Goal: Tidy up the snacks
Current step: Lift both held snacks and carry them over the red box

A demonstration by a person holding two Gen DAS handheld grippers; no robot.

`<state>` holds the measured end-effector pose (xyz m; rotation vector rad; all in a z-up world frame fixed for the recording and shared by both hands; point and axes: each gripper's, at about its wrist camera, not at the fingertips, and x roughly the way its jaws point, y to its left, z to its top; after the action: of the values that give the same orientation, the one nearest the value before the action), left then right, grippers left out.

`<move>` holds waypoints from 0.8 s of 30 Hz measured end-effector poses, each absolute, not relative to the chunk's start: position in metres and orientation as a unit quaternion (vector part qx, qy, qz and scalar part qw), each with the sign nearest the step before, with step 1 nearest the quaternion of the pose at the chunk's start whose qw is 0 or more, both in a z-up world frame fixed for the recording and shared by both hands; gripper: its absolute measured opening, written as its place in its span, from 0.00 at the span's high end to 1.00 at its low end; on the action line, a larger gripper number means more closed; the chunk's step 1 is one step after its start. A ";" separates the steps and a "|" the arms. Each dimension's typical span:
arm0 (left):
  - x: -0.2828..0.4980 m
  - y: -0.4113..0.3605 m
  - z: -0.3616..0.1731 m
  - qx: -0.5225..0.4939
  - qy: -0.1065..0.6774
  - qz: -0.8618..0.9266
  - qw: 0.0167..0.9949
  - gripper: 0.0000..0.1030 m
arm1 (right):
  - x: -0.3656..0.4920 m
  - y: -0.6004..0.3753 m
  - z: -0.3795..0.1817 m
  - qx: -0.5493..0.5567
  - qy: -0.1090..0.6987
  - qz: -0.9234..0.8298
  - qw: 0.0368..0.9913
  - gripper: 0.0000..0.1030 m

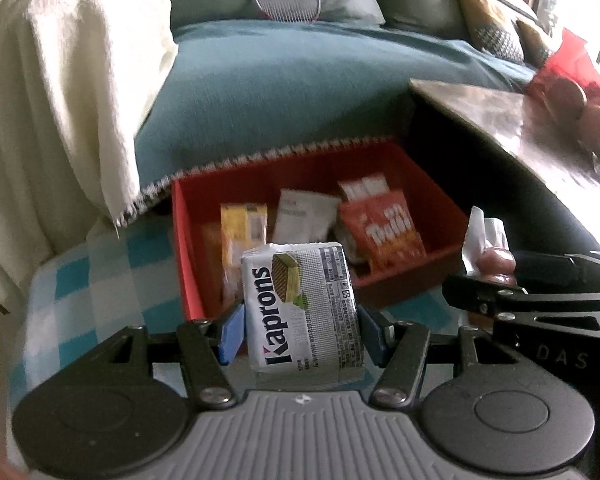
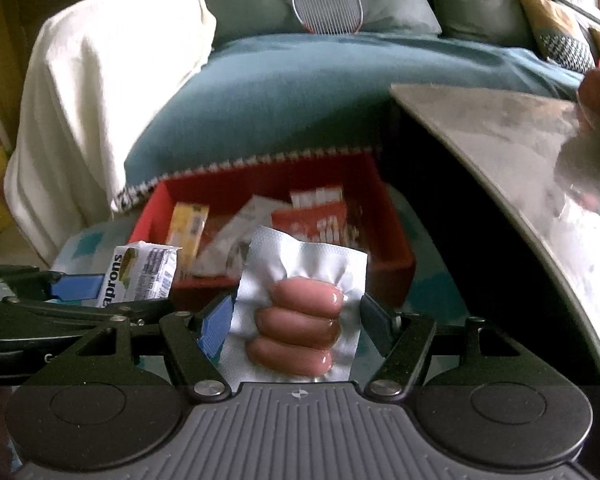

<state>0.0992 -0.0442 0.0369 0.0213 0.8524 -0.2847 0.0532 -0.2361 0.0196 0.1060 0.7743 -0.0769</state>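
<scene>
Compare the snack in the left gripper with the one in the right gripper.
The Kaprons wafer pack is a firm, blocky white packet printed with a name and a wafer picture; the sausage pack is a crumpled, soft pouch with a clear window showing three pink sausages. The wafer pack's wrapper is smooth, the sausage pack's wrinkled. Both are clamped, one in the left gripper, one in the right gripper, in front of the red box.

My blue pads (image 1: 232,334); white Kaprons pack (image 1: 302,312) — black lettering; red box (image 1: 432,196); teal blanket (image 1: 284,84) — houndstooth trim.
</scene>
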 end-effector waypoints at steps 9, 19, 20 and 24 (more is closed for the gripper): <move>0.138 -0.044 0.036 0.008 0.406 -0.117 0.906 0.49 | 0.091 -0.241 0.025 0.045 0.369 -0.038 0.927 0.27; 0.186 -0.048 0.014 0.001 0.419 -0.095 0.903 0.49 | 0.143 -0.254 0.008 0.040 0.382 -0.045 0.922 0.27; 0.191 -0.048 0.010 -0.001 0.424 -0.094 0.901 0.49 | 0.148 -0.255 0.005 0.039 0.383 -0.046 0.922 0.27; 0.201 -0.053 -0.006 0.004 0.443 -0.096 0.892 0.49 | 0.165 -0.261 -0.007 0.031 0.393 -0.046 0.918 0.27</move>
<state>0.2006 -0.0532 -0.0059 0.0088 0.9185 -0.1999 0.1647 -0.2606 -0.0069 0.0641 0.8083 -0.0949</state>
